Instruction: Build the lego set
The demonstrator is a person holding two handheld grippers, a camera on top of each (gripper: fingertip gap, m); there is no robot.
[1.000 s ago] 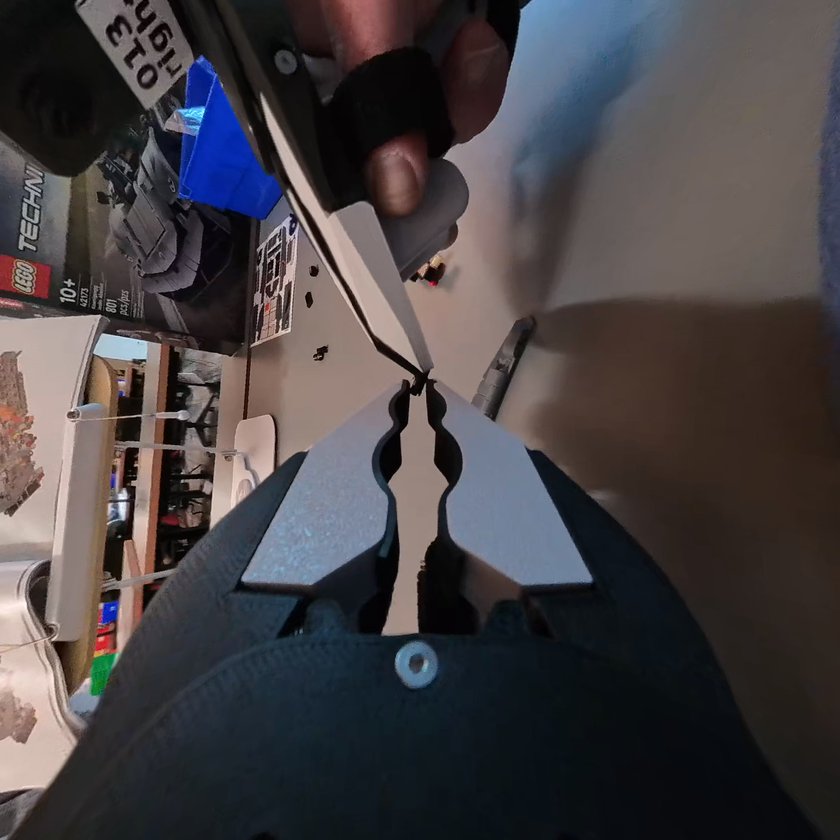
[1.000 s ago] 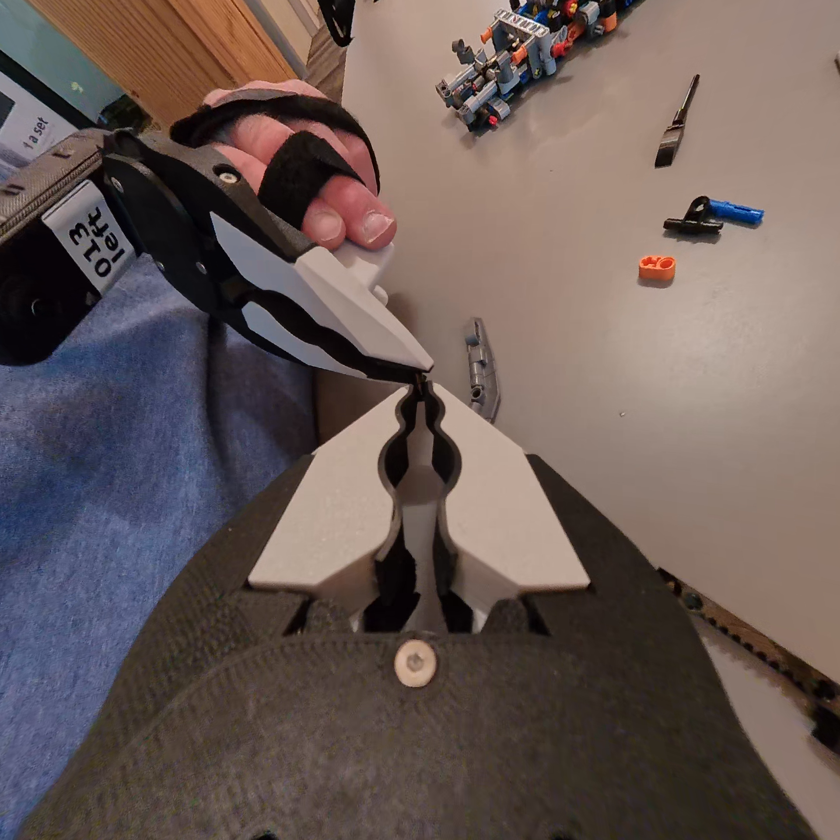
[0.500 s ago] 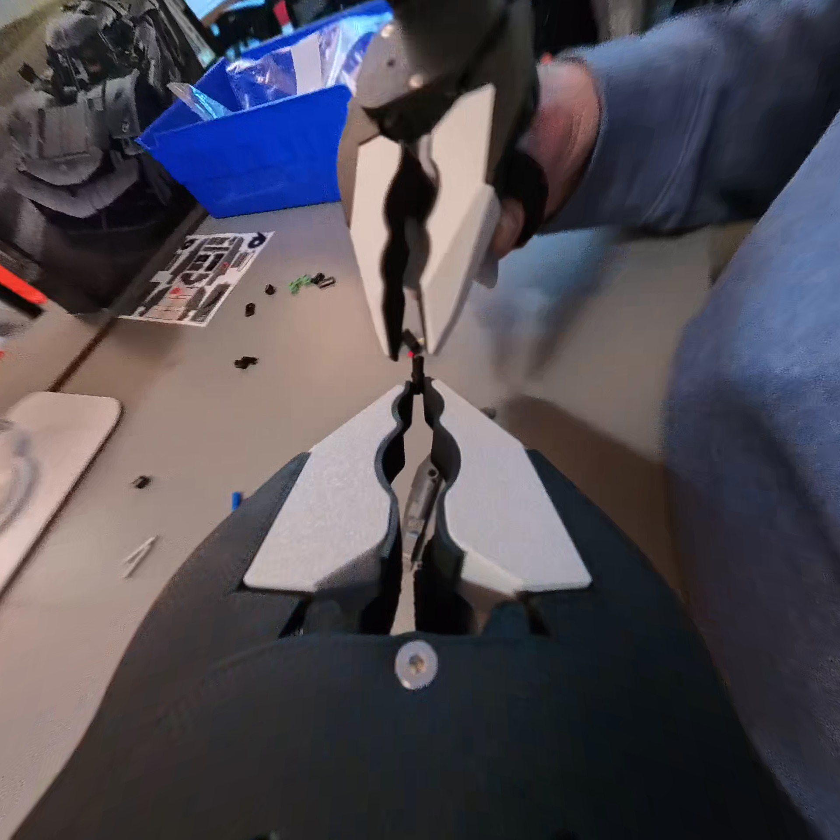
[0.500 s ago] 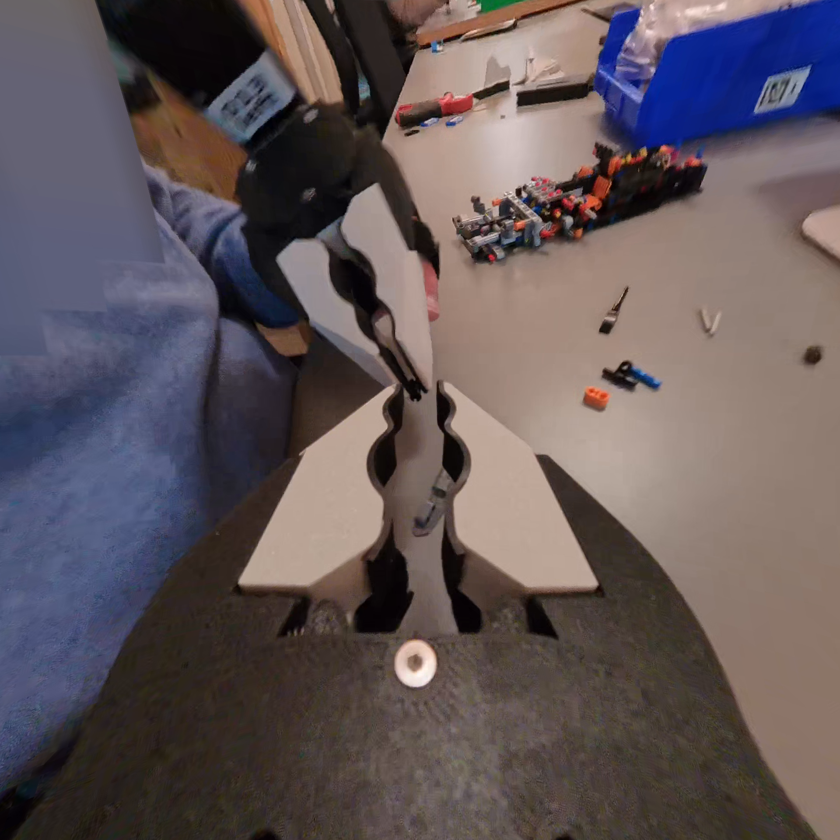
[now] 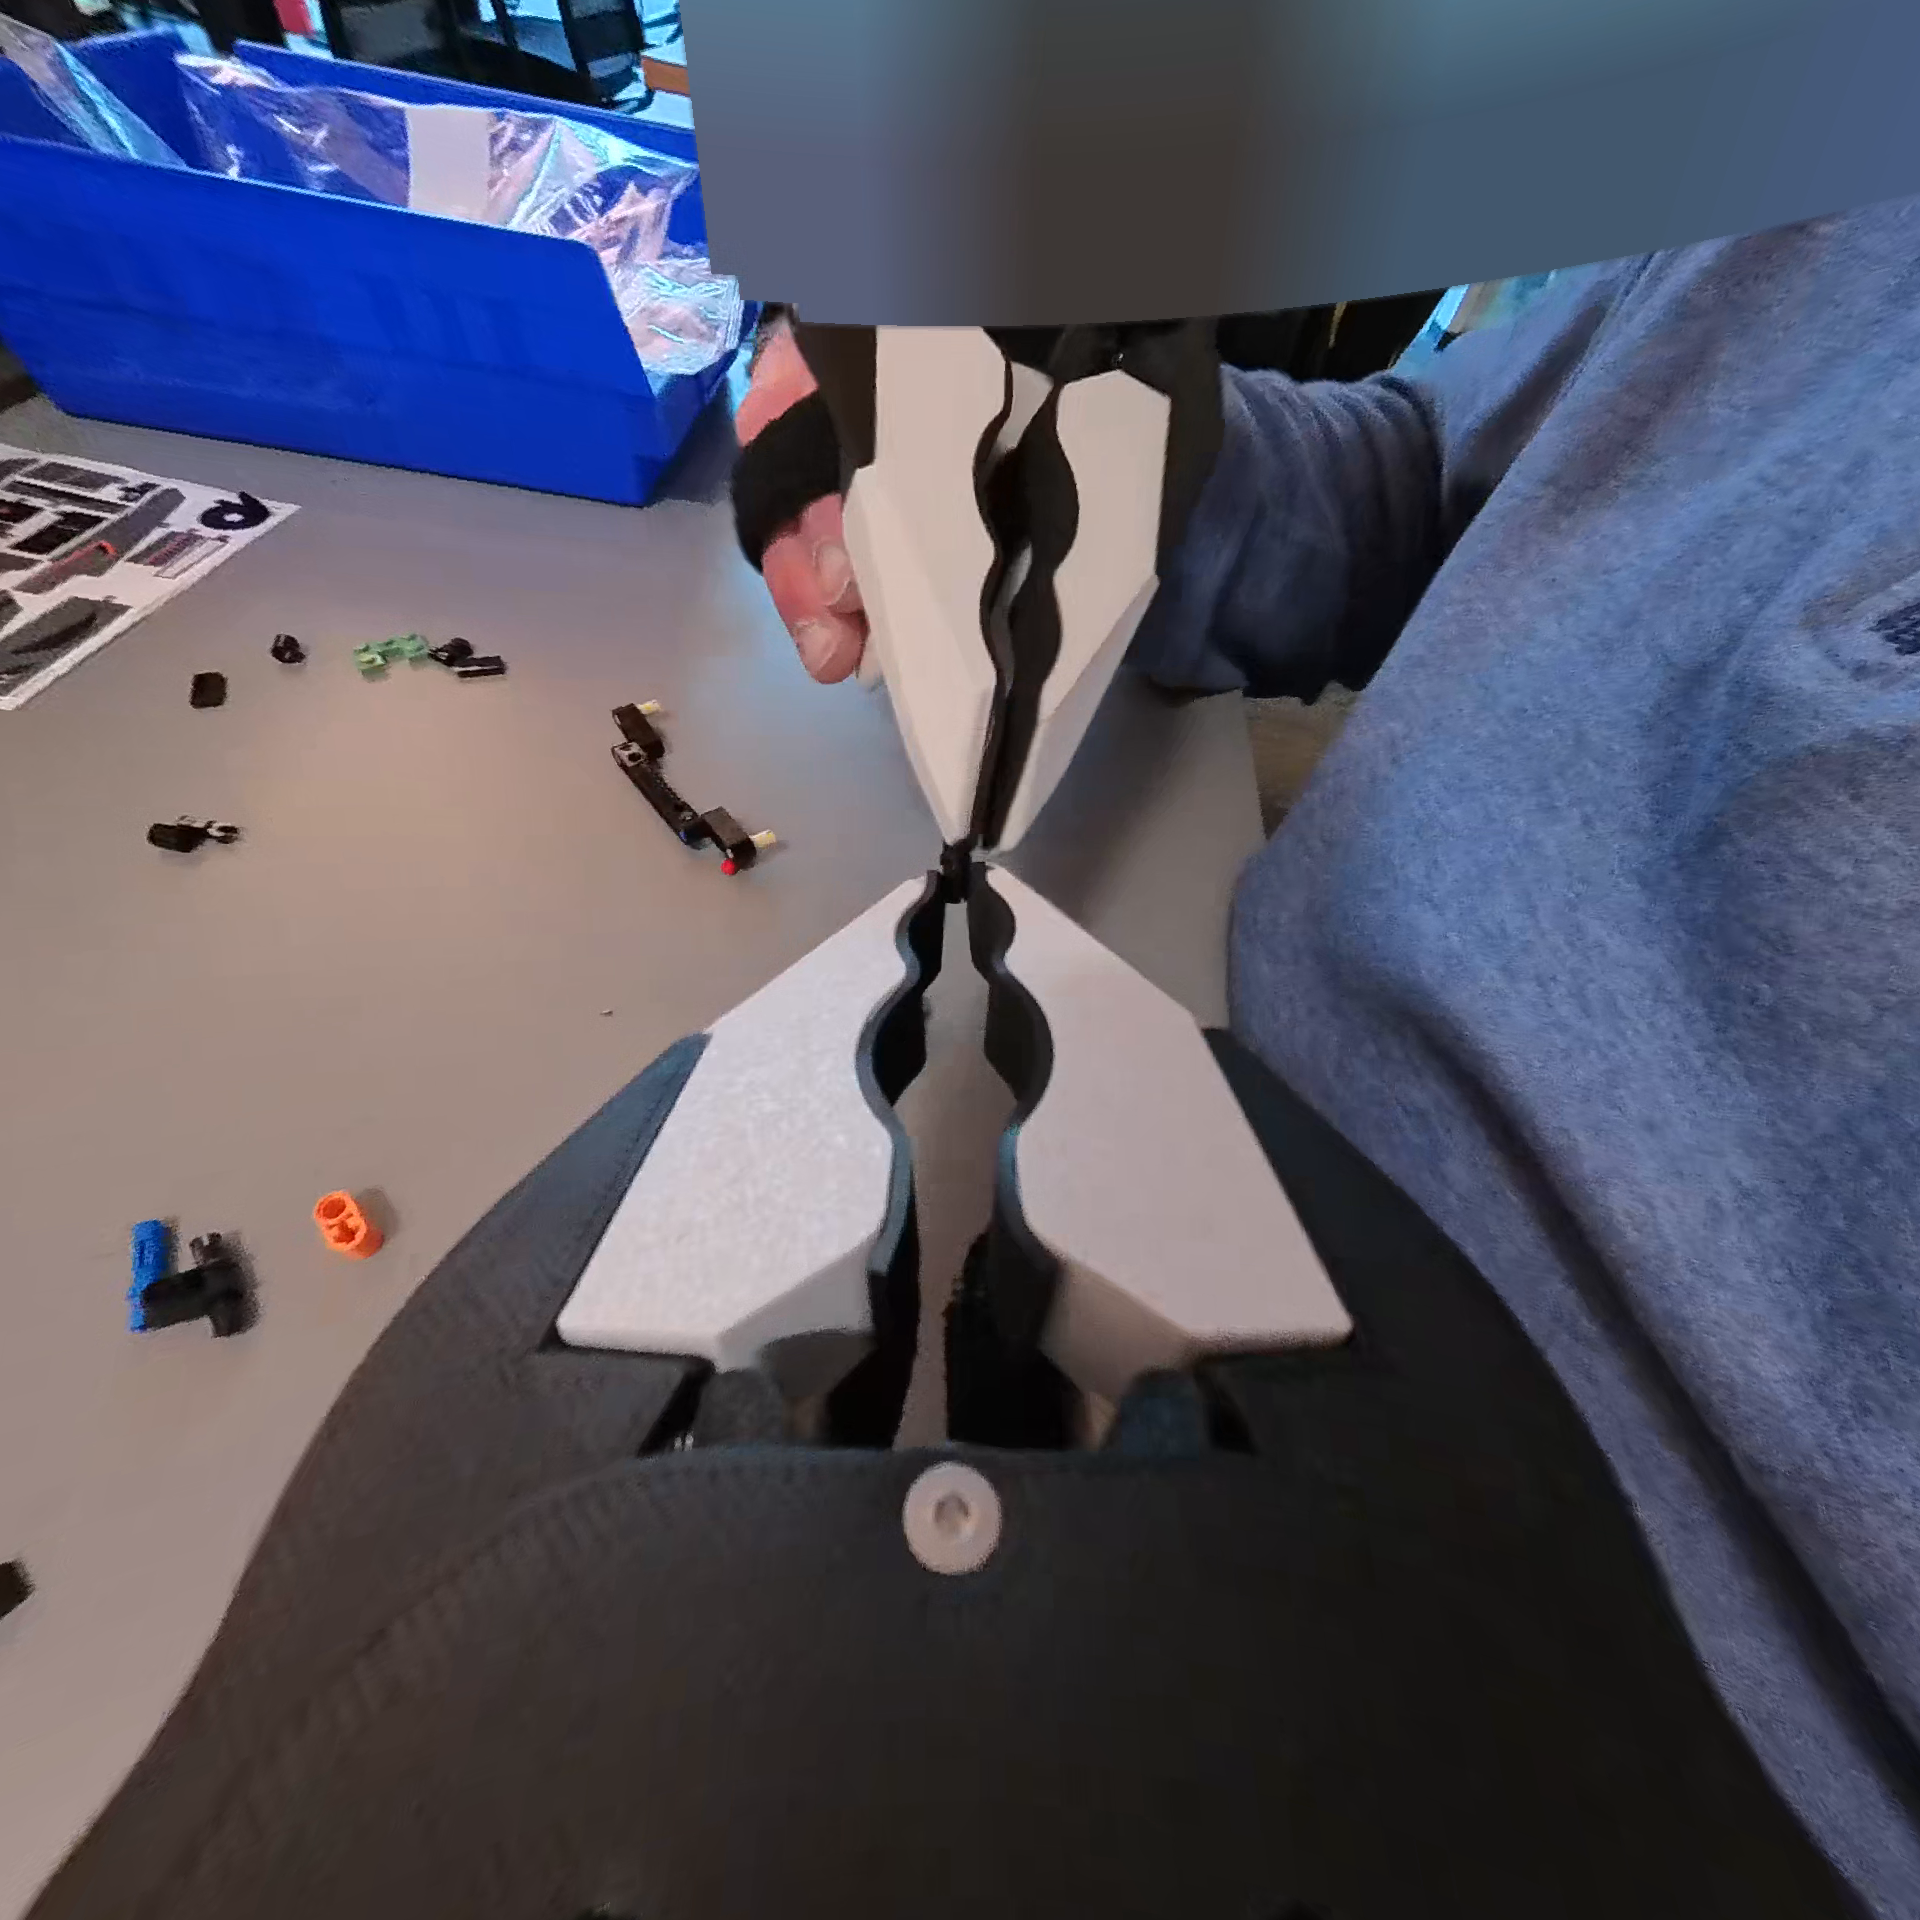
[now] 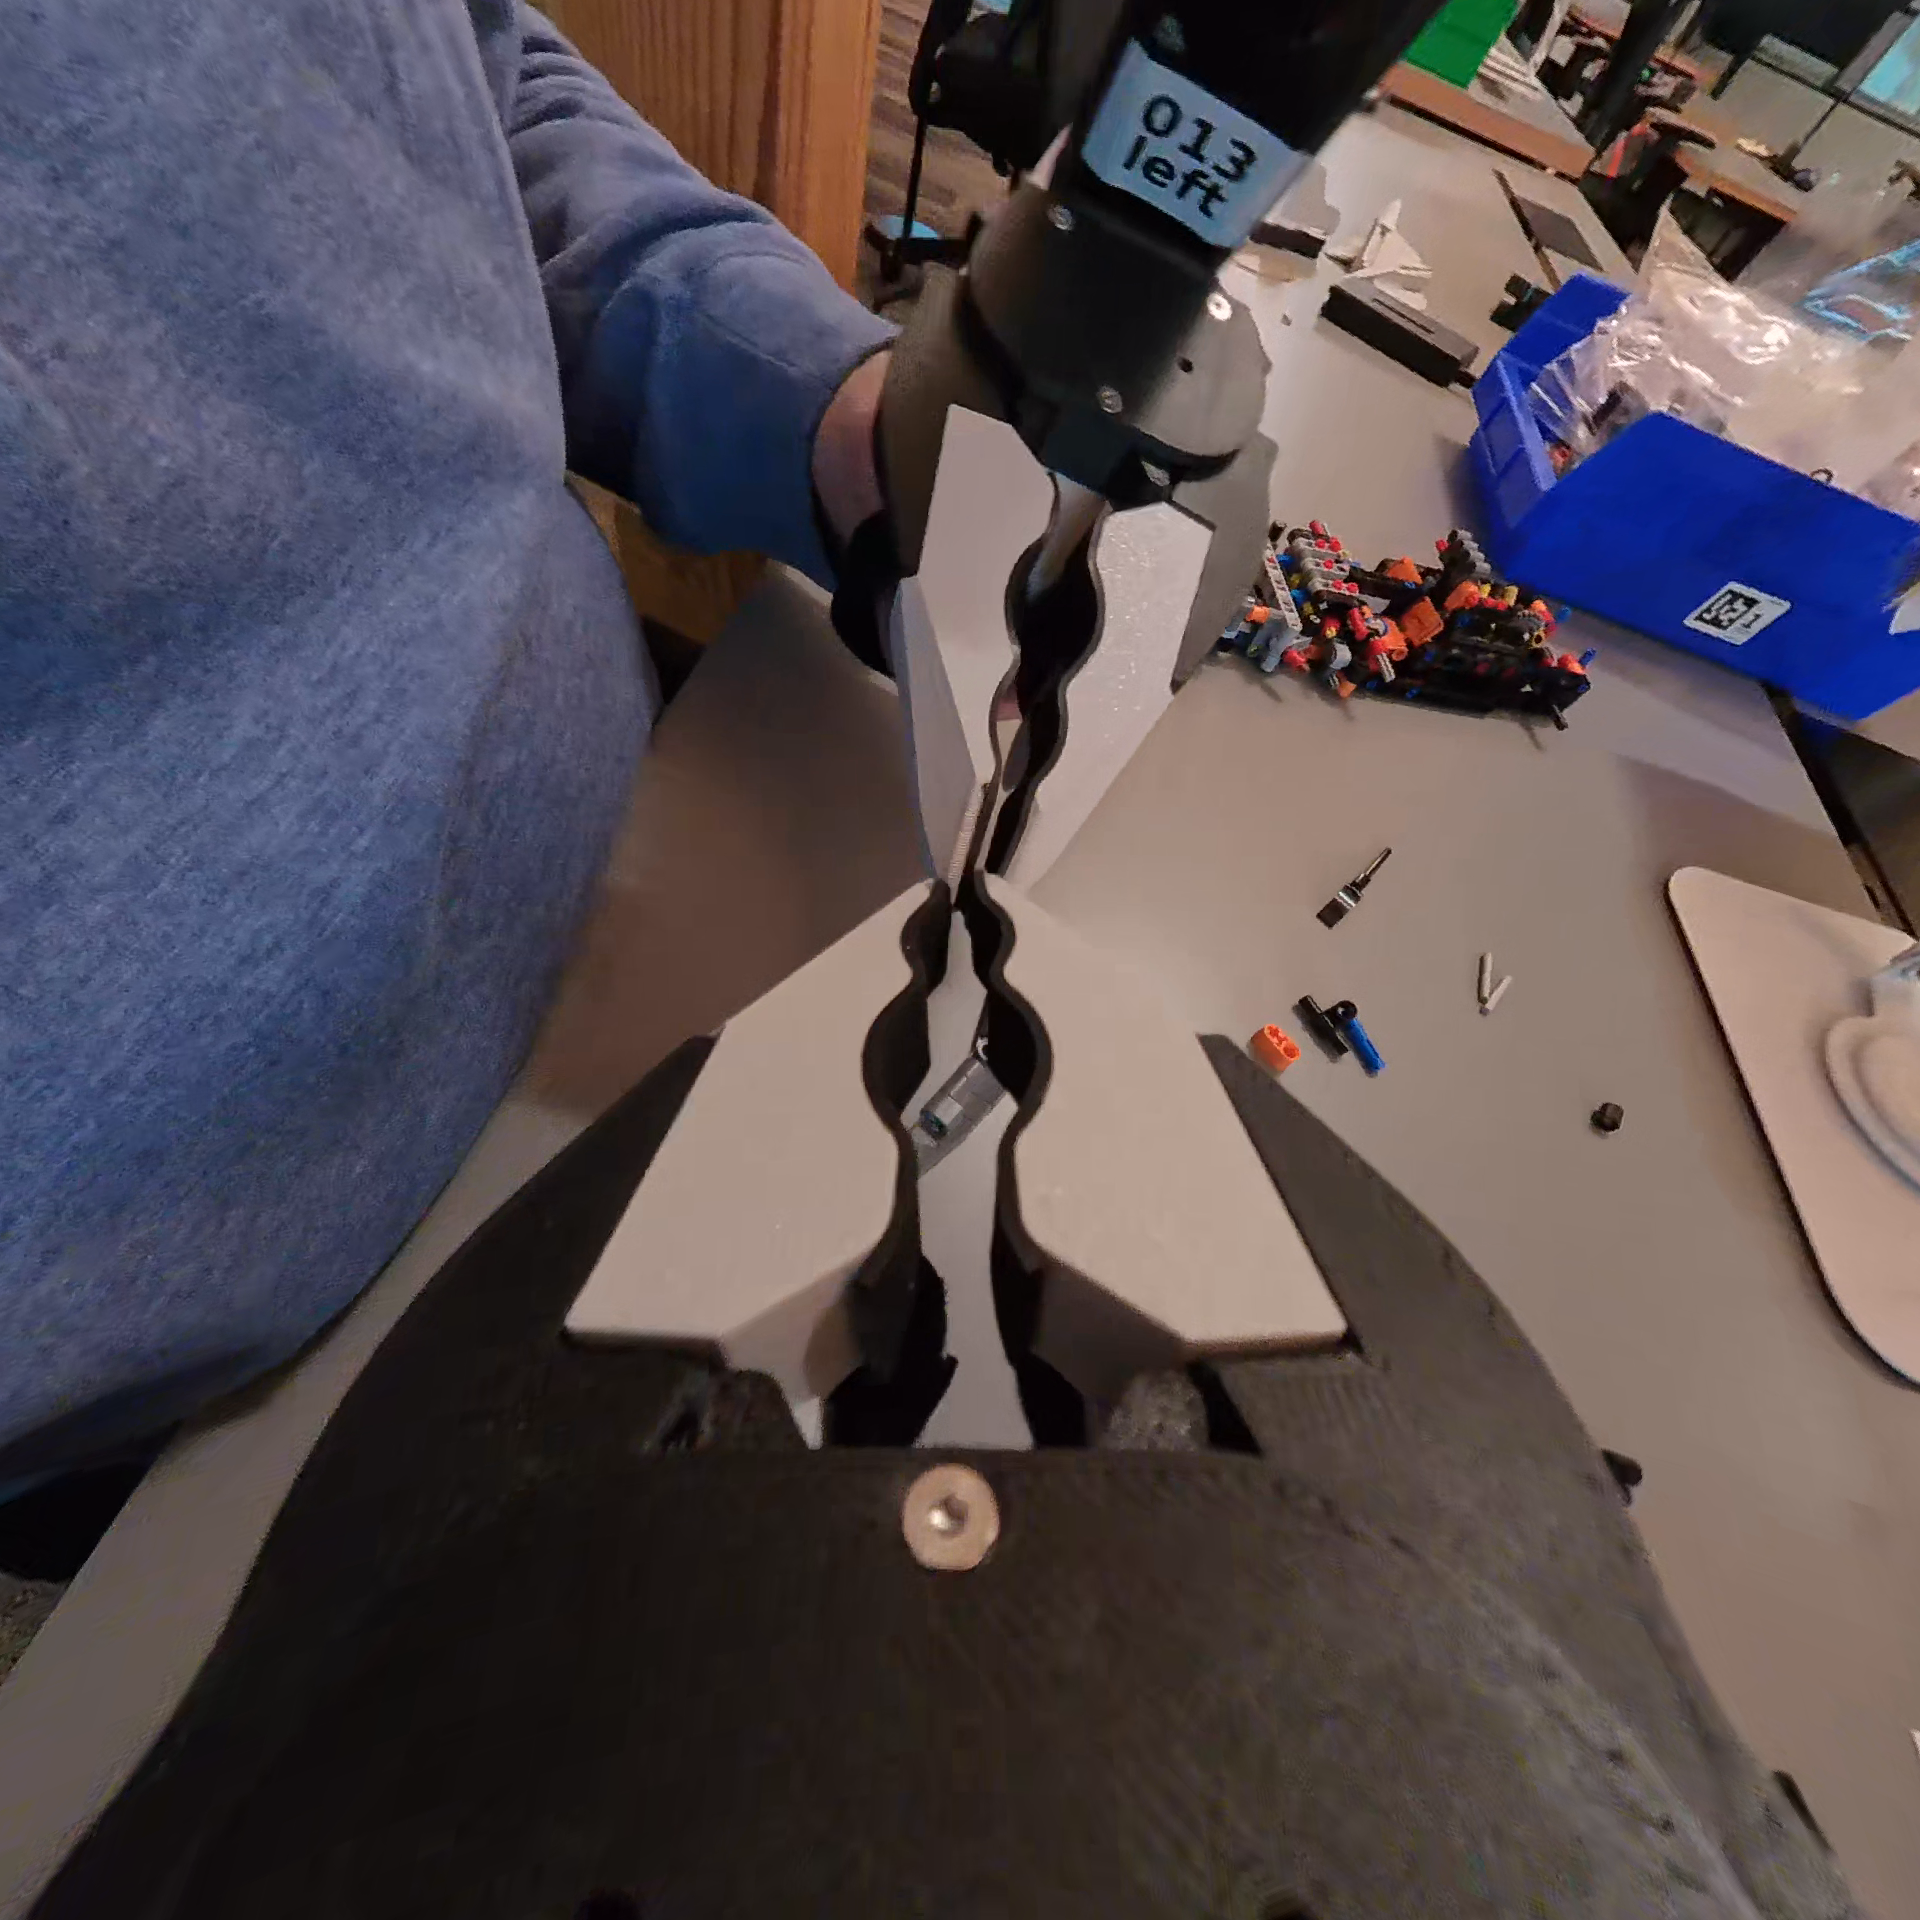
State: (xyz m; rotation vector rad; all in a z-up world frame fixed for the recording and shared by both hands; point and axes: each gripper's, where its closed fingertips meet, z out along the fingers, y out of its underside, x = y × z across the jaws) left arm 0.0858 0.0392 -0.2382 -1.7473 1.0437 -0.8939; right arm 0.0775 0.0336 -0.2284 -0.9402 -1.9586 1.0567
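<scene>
My left gripper and right gripper meet tip to tip above the grey table's near edge. A small black lego piece sits pinched where the tips meet; both grippers look shut on it. In the left wrist view the right gripper points down from above. In the right wrist view the left gripper comes down the same way. The piece is hidden in the right wrist view. A grey lego part lies on the table below my right fingers.
A partly built model lies in front of a blue bin. Loose parts are scattered: an orange connector, a blue pin with black connector, a black beam. A sticker sheet and the person's blue sweater flank them. The grippers are tip to tip, or close to it.
Both grippers have swung round together, from lying sideways to facing each other end on. Their tips have stayed joined at the small black piece throughout.
</scene>
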